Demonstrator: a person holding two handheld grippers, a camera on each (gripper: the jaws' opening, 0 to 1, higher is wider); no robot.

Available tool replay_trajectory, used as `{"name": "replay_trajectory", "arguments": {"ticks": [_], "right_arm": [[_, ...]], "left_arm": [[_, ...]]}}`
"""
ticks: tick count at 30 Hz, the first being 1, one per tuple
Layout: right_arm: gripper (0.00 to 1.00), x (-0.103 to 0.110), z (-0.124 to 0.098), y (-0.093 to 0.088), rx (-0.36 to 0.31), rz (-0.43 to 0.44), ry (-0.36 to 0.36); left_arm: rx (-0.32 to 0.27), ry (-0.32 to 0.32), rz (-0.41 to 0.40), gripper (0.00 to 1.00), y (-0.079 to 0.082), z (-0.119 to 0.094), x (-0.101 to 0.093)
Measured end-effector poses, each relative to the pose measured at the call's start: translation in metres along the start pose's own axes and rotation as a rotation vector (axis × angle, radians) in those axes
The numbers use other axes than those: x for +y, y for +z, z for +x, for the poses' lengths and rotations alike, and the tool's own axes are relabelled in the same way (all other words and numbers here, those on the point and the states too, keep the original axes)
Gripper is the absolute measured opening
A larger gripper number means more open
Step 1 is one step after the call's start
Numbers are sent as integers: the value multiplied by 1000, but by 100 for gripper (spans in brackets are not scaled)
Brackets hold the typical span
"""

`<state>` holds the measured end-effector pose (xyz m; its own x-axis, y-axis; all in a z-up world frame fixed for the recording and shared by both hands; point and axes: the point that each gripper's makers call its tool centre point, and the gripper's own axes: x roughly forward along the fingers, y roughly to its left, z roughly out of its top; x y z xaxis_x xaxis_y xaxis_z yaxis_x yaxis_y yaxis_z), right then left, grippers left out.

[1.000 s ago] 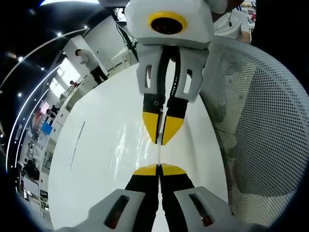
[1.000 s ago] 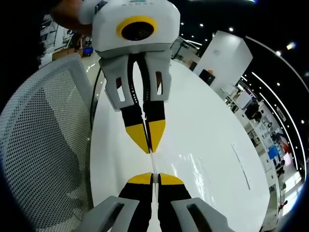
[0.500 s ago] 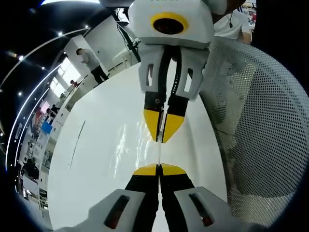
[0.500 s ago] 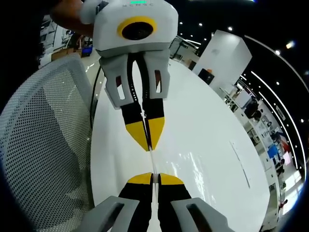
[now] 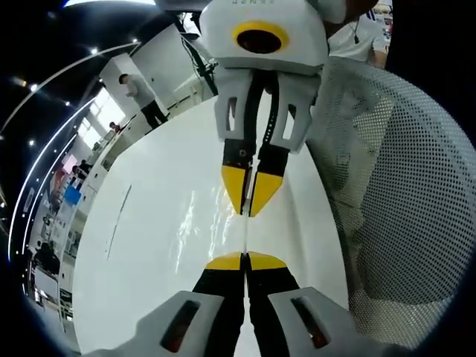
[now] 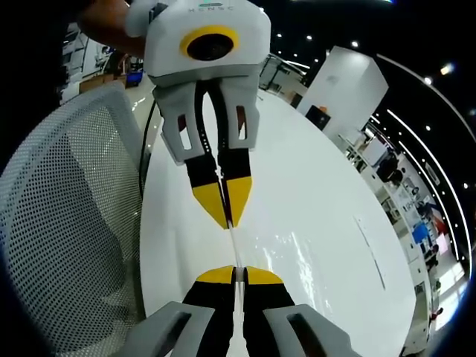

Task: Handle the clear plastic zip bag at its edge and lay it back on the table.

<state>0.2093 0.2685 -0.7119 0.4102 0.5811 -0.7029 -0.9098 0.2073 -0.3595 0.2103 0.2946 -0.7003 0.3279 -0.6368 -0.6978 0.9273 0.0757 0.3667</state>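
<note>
Clear zip bag [image 5: 245,236]: stretching edge-on between facing left gripper [image 5: 245,260] and right gripper [image 6: 236,274], both jaws clenching its edge, above table [image 5: 156,223].

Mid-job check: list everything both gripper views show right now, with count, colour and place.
Zip bag: one, clear, seen edge-on as a thin strip stretched between the two hand-held grippers, above the table.
Table: one, glossy white, below both grippers.
Mesh chair: one, white perforated back, beside the table's edge.
White pillar: one, in the background beyond the table.
Bystanders: at least one standing far behind the table; others too small to count.
Left hand-held gripper: one, black with yellow tips, jaws shut on the bag's edge.
Right hand-held gripper: one, same colours, jaws shut on the opposite edge.
</note>
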Motion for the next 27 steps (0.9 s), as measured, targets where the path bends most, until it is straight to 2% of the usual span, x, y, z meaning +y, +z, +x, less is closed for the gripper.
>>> {"name": "replay_trajectory", "arguments": {"ticks": [27], "right_arm": [[0, -1, -2, -11, 14, 12, -9]], "left_arm": [[8, 10, -16, 0, -6, -3, 2]]}}
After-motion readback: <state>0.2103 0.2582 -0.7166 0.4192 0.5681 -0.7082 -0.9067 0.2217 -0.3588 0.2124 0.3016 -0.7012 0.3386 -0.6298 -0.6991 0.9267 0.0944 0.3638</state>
